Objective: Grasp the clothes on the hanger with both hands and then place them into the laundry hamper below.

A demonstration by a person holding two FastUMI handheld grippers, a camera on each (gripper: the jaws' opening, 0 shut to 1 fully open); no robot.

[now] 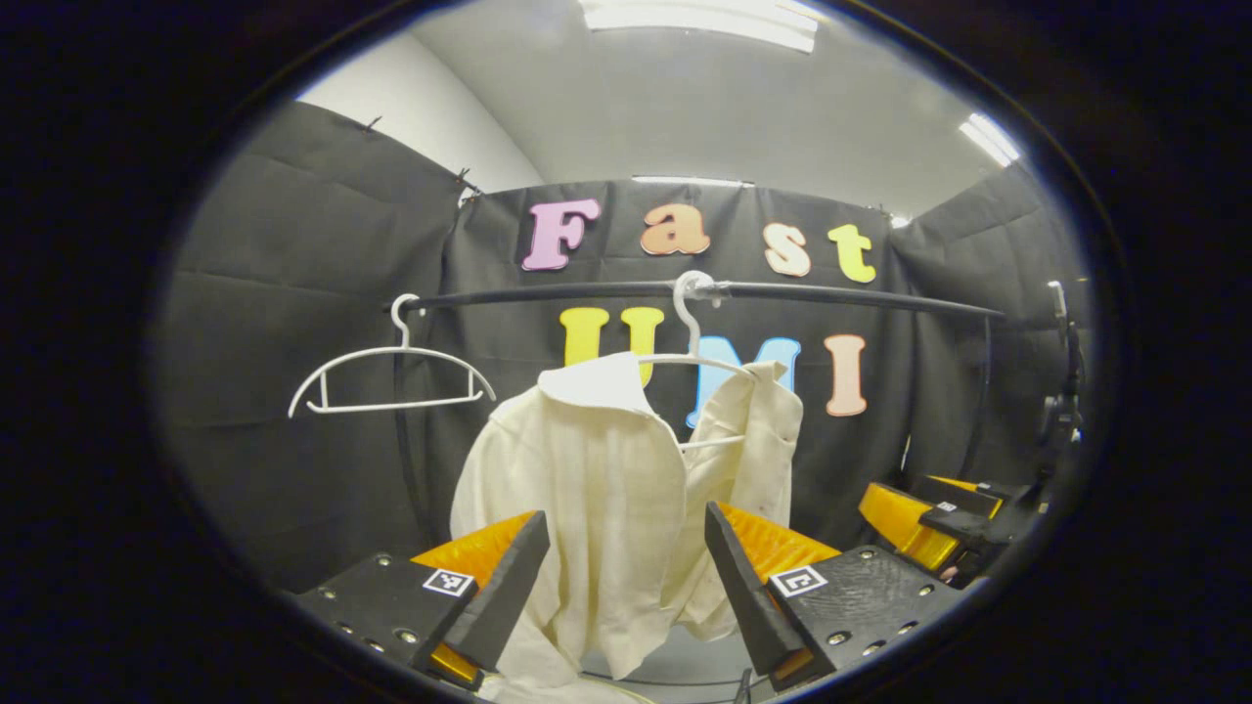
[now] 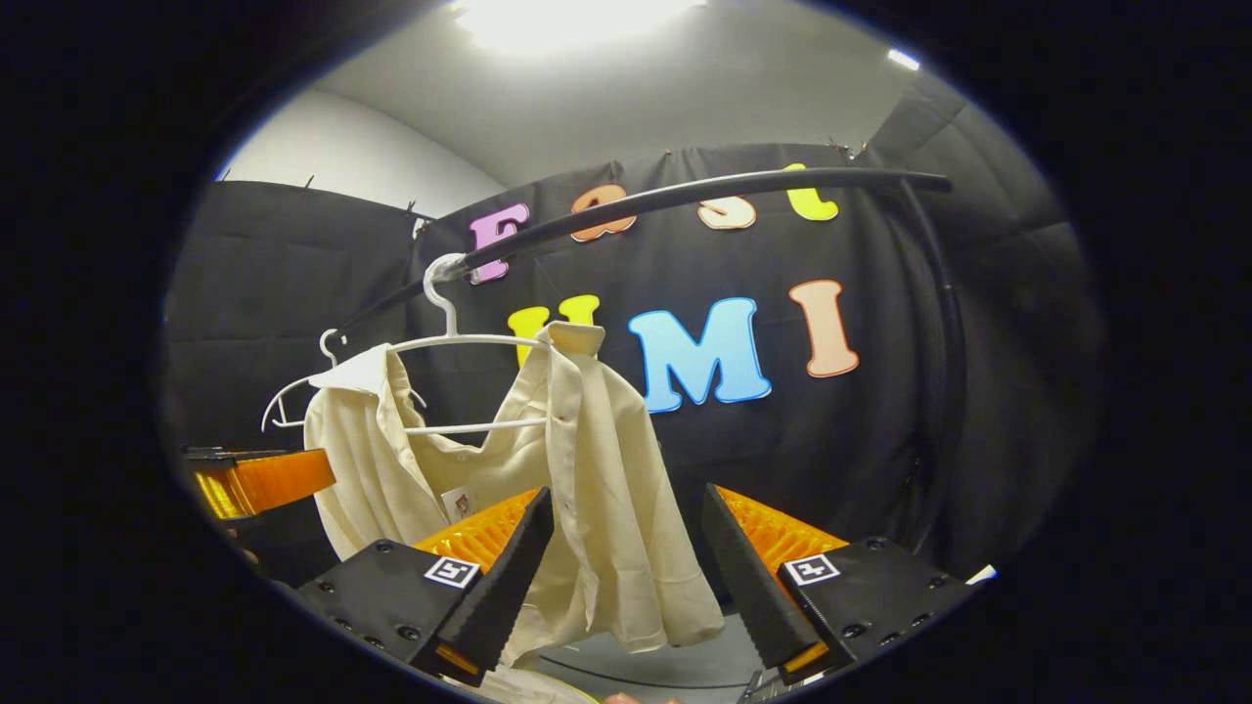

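My left gripper (image 1: 626,587) and right gripper (image 2: 626,577) both gape apart, the cream shirt (image 1: 597,508) hanging between their fingers on its white hanger (image 1: 696,337); its hem drops below my sight, touch unclear

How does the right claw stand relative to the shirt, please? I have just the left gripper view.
Observer: In the right gripper view the right claw is open; its fingers frame the cream shirt without pressing on it.
Operator: Thank you. How does the shirt sit on its hanger from that side?
Observer: It hangs open at the front, so the white hanger shows bare between the two shoulders, and a small tag shows inside.
Operator: And where is my left claw from there?
Observer: The left claw sits at the far left, level with the shirt's collar side; I cannot tell whether it touches the cloth.
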